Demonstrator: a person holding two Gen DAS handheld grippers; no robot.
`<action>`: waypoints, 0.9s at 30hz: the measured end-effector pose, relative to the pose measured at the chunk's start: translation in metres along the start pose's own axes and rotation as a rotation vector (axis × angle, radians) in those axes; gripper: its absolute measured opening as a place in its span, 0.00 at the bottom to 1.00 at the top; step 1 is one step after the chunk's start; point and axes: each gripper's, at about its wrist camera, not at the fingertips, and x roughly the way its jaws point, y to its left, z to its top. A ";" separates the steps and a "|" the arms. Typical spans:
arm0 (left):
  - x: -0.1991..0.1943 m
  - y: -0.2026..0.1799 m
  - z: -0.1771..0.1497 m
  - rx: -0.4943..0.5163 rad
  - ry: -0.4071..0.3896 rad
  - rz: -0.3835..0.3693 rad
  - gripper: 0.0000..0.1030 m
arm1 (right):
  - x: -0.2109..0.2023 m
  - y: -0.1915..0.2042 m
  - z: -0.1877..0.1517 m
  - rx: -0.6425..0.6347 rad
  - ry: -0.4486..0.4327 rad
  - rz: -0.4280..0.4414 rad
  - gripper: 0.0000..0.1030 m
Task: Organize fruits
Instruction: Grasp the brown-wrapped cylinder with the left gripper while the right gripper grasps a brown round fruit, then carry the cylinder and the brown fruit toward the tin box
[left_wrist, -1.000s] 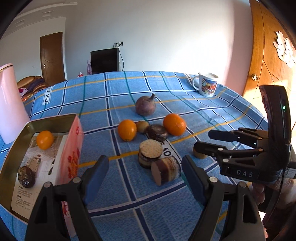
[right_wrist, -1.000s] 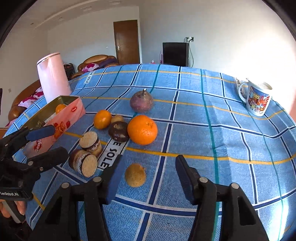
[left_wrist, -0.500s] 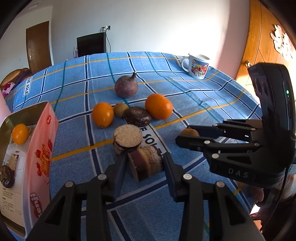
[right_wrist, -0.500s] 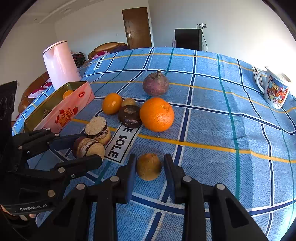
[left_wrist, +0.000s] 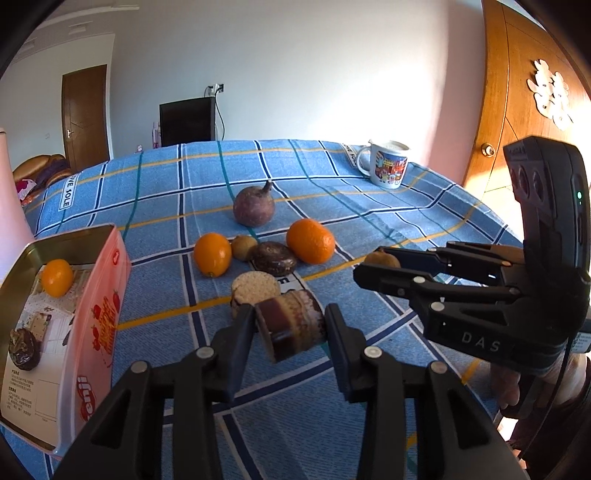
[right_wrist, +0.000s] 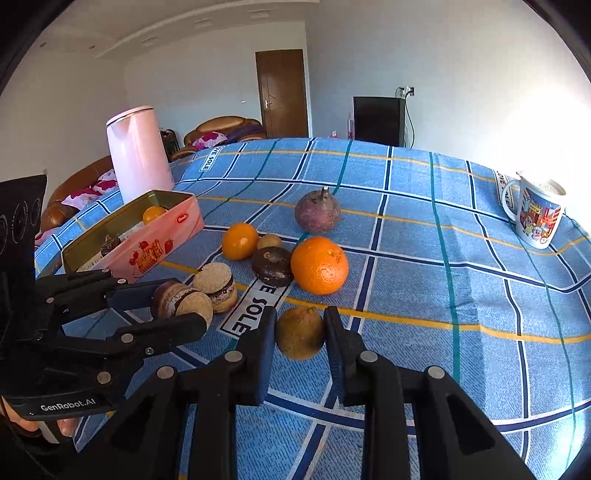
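Note:
My left gripper (left_wrist: 290, 321) is shut on a brown layered sandwich cake (left_wrist: 291, 332), low over the blue checked cloth. My right gripper (right_wrist: 300, 317) is shut on a small dull yellow-brown fruit (right_wrist: 300, 334). Just beyond lie a second sandwich cake (left_wrist: 255, 290), a dark chocolate round (left_wrist: 274, 258), a large orange (left_wrist: 310, 240), a small orange (left_wrist: 212, 254), a small brown fruit (left_wrist: 243, 246) and a purple stemmed fruit (left_wrist: 254, 206). At the left stands an open pink tin (left_wrist: 107, 295) holding a small orange (left_wrist: 56, 277) and a dark piece (left_wrist: 24, 349).
A printed mug (left_wrist: 386, 164) stands at the far right of the table. A pink kettle (right_wrist: 138, 151) stands behind the tin. A wooden door is at the right, close to the table's edge. The two grippers sit side by side near the front edge.
Both grippers went from open to shut: the left closed on the sandwich cake, the right on the small yellow-brown fruit. Each edged forward around its object first.

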 end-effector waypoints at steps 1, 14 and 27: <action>-0.002 0.000 0.000 0.001 -0.013 0.004 0.40 | -0.002 0.001 0.000 -0.005 -0.013 -0.002 0.27; -0.020 0.000 -0.003 0.007 -0.137 0.040 0.40 | -0.020 0.006 -0.002 -0.026 -0.122 -0.009 0.27; -0.030 -0.007 -0.007 0.037 -0.202 0.070 0.40 | -0.036 0.005 -0.007 -0.015 -0.203 -0.004 0.27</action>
